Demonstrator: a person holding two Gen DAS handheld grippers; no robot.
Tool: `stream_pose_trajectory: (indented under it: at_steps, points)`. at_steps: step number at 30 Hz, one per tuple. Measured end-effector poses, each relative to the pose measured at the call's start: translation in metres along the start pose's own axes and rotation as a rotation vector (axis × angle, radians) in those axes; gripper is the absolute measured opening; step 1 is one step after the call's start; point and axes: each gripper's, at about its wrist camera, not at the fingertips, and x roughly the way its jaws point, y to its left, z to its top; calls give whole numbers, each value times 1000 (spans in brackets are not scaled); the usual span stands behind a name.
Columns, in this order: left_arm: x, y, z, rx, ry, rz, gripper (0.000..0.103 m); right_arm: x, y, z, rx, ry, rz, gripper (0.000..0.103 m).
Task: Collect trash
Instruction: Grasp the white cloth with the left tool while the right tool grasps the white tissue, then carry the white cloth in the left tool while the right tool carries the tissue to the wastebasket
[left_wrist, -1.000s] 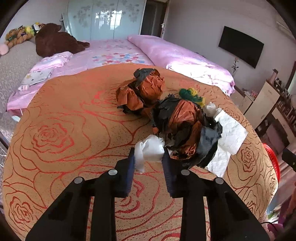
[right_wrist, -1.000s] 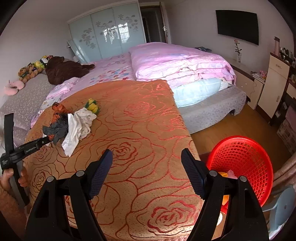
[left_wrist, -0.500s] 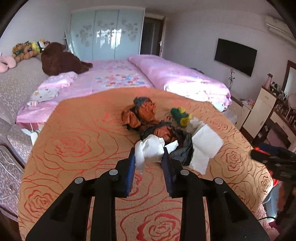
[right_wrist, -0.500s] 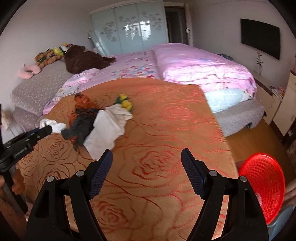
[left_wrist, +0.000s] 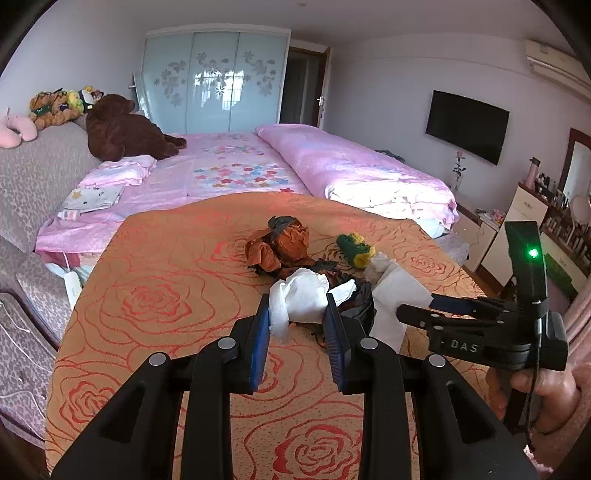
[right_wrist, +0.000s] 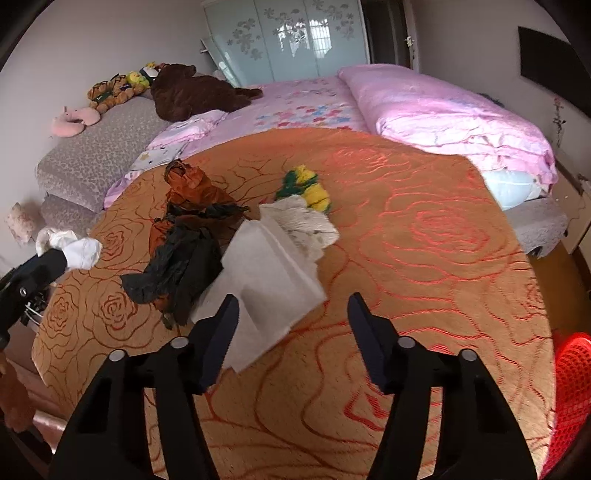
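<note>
The left tool (left_wrist: 297, 314) pinches a crumpled white tissue (left_wrist: 301, 299) between its blue pads, held above the orange rose-patterned bedspread (left_wrist: 155, 295). In the right wrist view the same tissue (right_wrist: 79, 251) shows at the far left edge, clear of the pile, on the tip of the left tool.

The rest of the trash lies together on the bedspread. Farthest left is an orange-brown paper wad (right_wrist: 188, 184). Just near of it, and touching it, sprawls black and brown crumpled paper (right_wrist: 177, 266). To its right a flat white paper sheet (right_wrist: 266, 273) overlaps the black paper's edge, and a rumpled off-white napkin (right_wrist: 303, 225) rests on the sheet's far end. A yellow and green wad (right_wrist: 304, 186) sits just beyond the napkin.

The right tool (right_wrist: 291, 325) hovers over the near end of the white sheet. Its jaws are spread but closing; the left finger covers the sheet's near corner, and the pads do not press on it.

At the far right edge, beyond the bed's corner, stands a red basket (right_wrist: 572, 387). In the left wrist view a hand (left_wrist: 543, 391) grips the right tool's handle.
</note>
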Motion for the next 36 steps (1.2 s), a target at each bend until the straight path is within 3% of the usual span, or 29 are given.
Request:
stream_pose_trajectory:
  at_steps: [6,10,19,36]
  points:
    - [4,1,-2,-9,14,-1,26,3,9,-4,-48,15,34,25]
    - [9,-2,-5,-7,32,-8,26,-2,11,-6,-44,13,62,14]
    - [8,-15,-9,10,38,-26,26,-29,-4,-20,-23,-11,43,11]
    - [16,-67,-2,88,39,-94,26,-91,-53,-34,38,-116,-106,11]
